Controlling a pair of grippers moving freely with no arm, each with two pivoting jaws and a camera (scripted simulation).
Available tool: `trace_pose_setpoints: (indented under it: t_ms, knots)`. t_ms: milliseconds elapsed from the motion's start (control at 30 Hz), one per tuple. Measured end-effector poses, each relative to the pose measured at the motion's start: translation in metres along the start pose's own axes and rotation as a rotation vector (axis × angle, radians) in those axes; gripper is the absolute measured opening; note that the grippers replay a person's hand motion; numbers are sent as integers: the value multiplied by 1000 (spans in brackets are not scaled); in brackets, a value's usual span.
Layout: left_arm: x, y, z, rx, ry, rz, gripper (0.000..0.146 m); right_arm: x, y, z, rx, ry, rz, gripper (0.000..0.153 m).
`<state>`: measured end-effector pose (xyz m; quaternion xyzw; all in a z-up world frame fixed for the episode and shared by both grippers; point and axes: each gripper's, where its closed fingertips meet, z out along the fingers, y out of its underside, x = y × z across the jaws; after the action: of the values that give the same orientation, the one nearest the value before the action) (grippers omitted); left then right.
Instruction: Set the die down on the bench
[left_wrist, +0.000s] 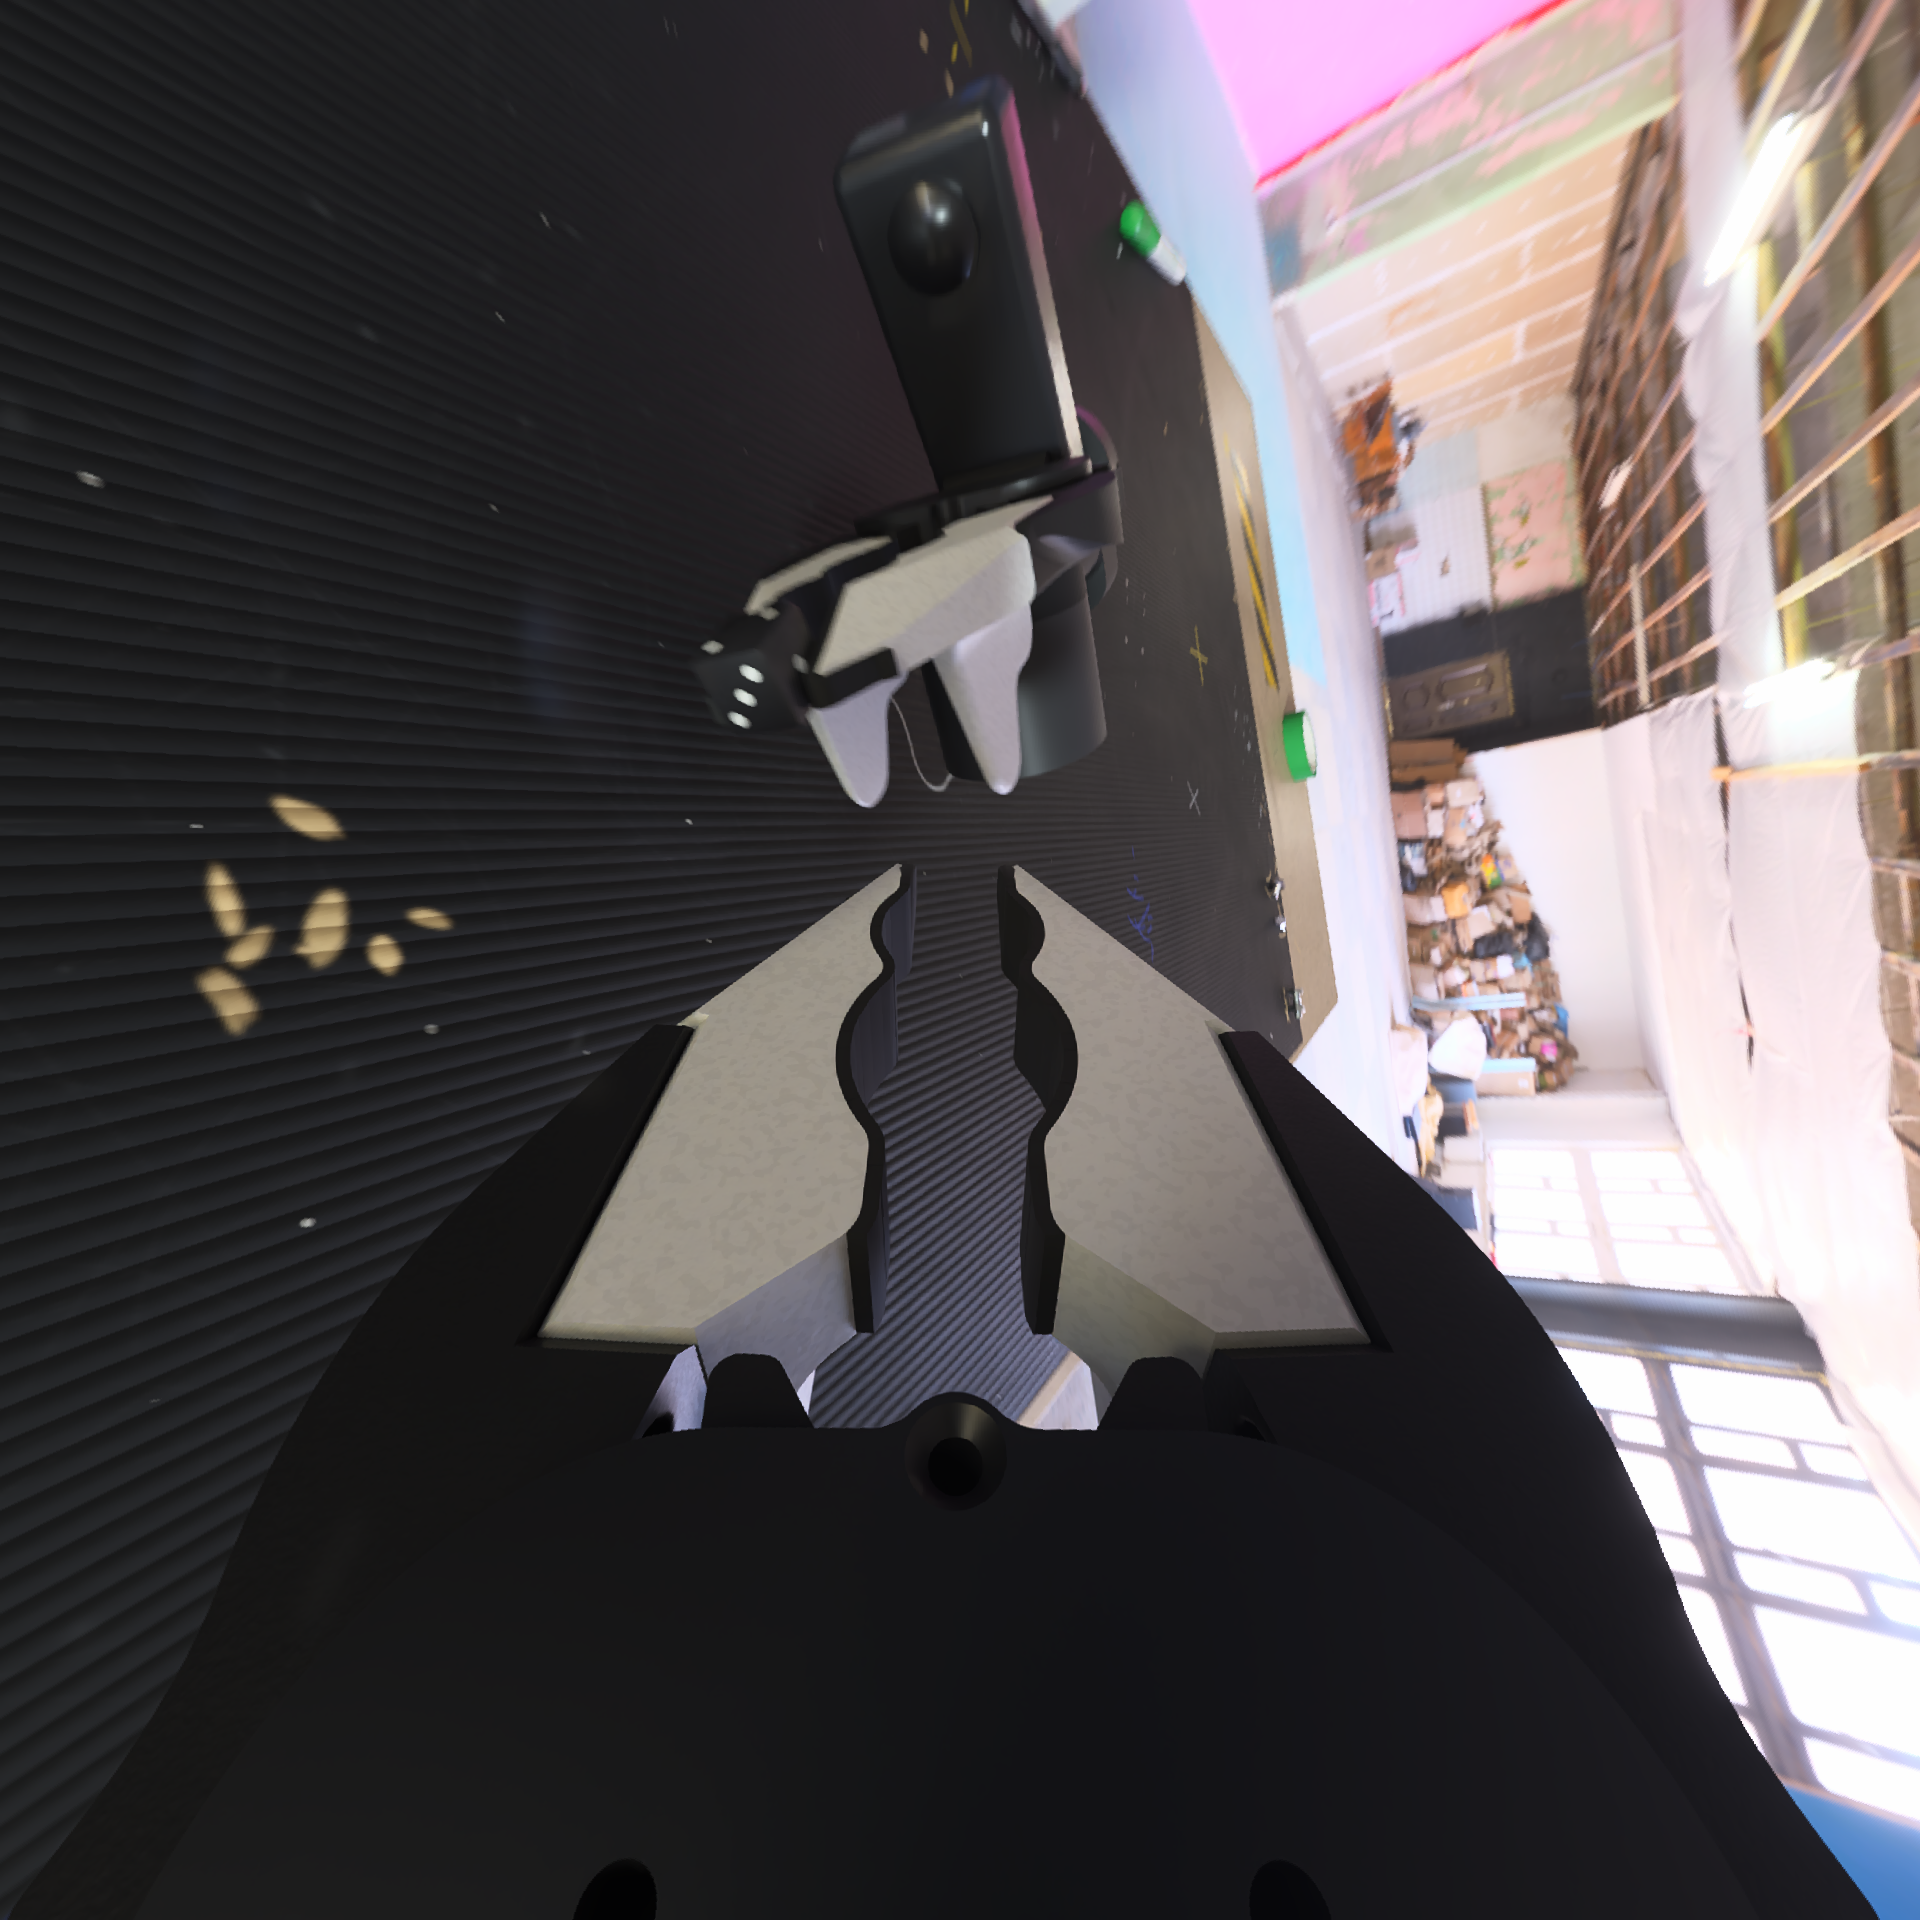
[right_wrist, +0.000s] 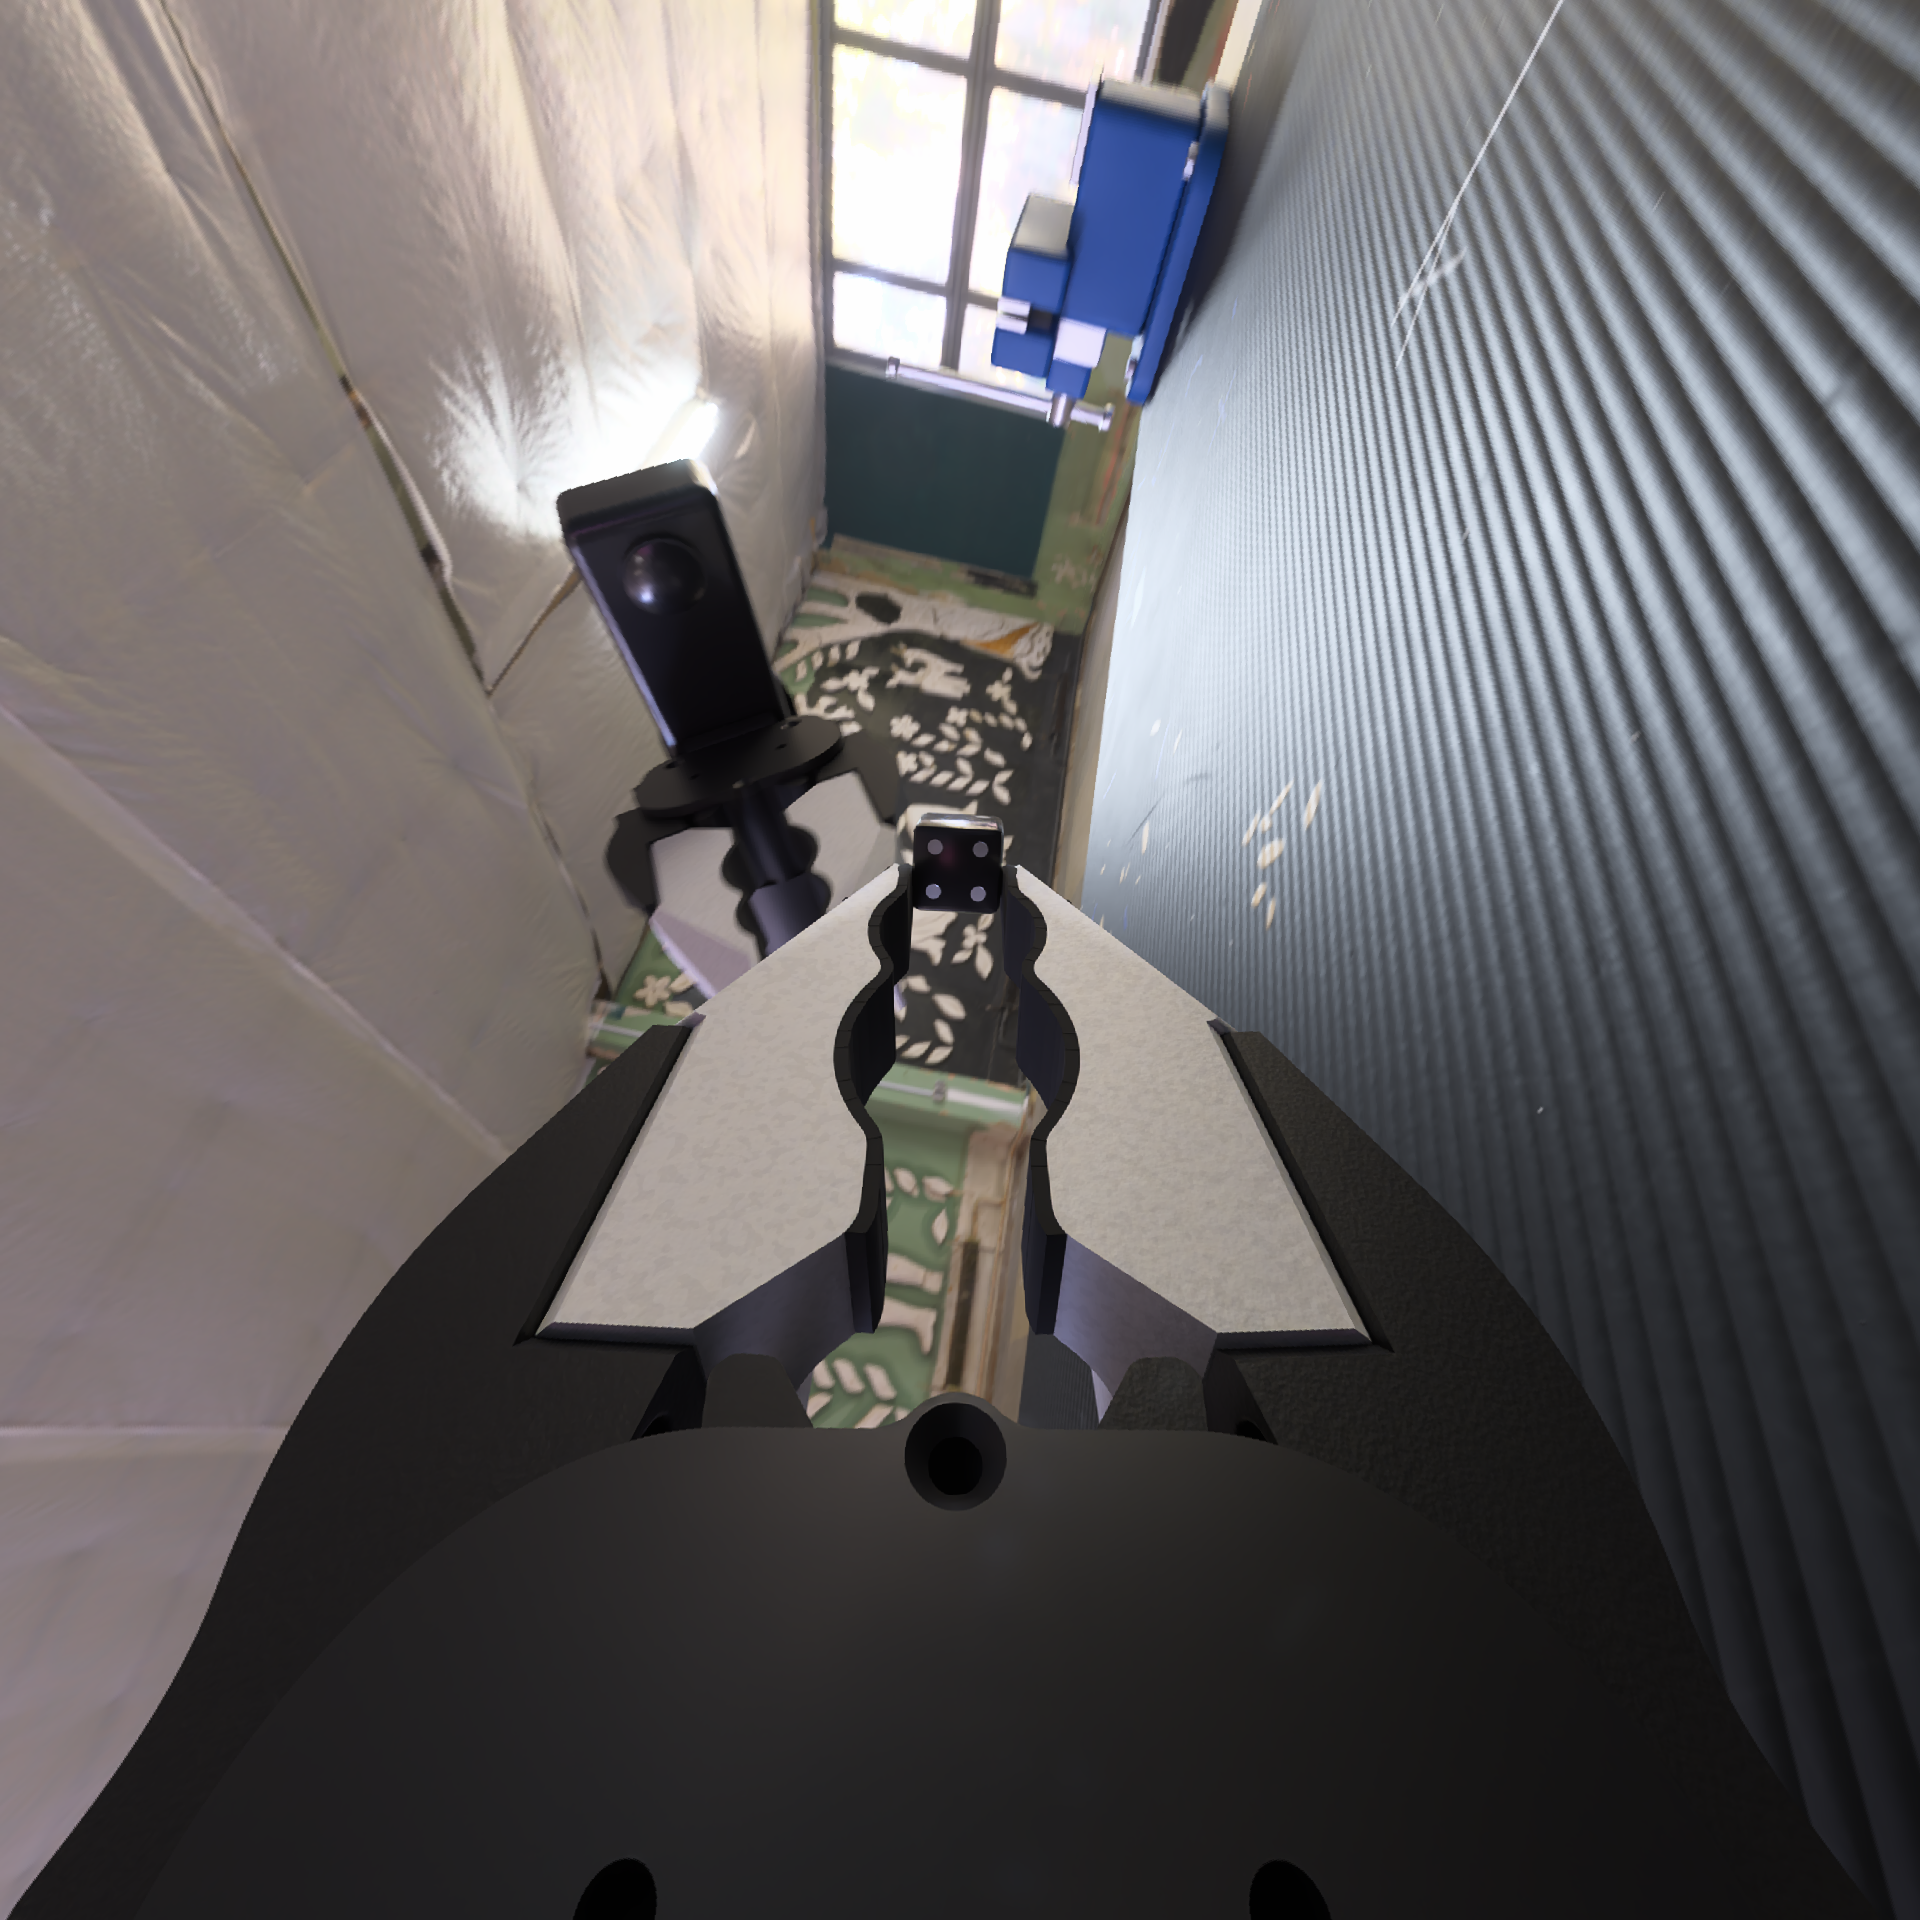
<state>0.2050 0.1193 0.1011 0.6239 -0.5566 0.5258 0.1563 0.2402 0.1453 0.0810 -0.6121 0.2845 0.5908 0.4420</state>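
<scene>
A black die with white pips (right_wrist: 956, 868) is pinched between the fingertips of my right gripper (right_wrist: 956, 883). The left wrist view shows the same die (left_wrist: 743, 681) at the tips of the right gripper (left_wrist: 790, 670), in front of the bench (left_wrist: 416, 520), a dark ribbed surface. I cannot tell the gap between die and bench. The bench runs along the right side of the right wrist view (right_wrist: 1507, 935). My left gripper (left_wrist: 954, 878) is empty, with its jaws slightly apart, and points at the right gripper from a short distance. It also shows in the right wrist view (right_wrist: 758, 883).
A blue vise (right_wrist: 1112, 229) is clamped at the far end of the bench. A green roll of tape (left_wrist: 1299, 743) and a green-capped marker (left_wrist: 1148, 234) lie near the bench's far edge. Beige paint flecks (left_wrist: 301, 925) mark the surface.
</scene>
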Motion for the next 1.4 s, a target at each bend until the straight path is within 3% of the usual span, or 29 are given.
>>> trace_pose_setpoints:
  t_ms: [167,333,533,733,900,1100,1400]
  knots:
    - [-30,-5,-23,160,-30,117,18,-10,31,-5,-198,-38,113,16]
    - [-67,-9,-42,223,-321,482,29,-31,57,-18,-348,-102,220,16]
    - [-43,-19,-33,252,-310,839,29,-54,64,-20,-423,-199,314,16]
    - [-47,-33,-40,216,-275,1069,21,-56,67,4,-401,-255,347,16]
    - [-54,-37,-54,170,-147,1160,12,-50,63,27,-356,-258,339,16]
    - [-61,-49,-62,137,-55,1188,10,-43,58,45,-298,-247,355,16]
    - [-55,-47,-56,104,62,1229,0,-42,59,37,-268,-227,365,16]
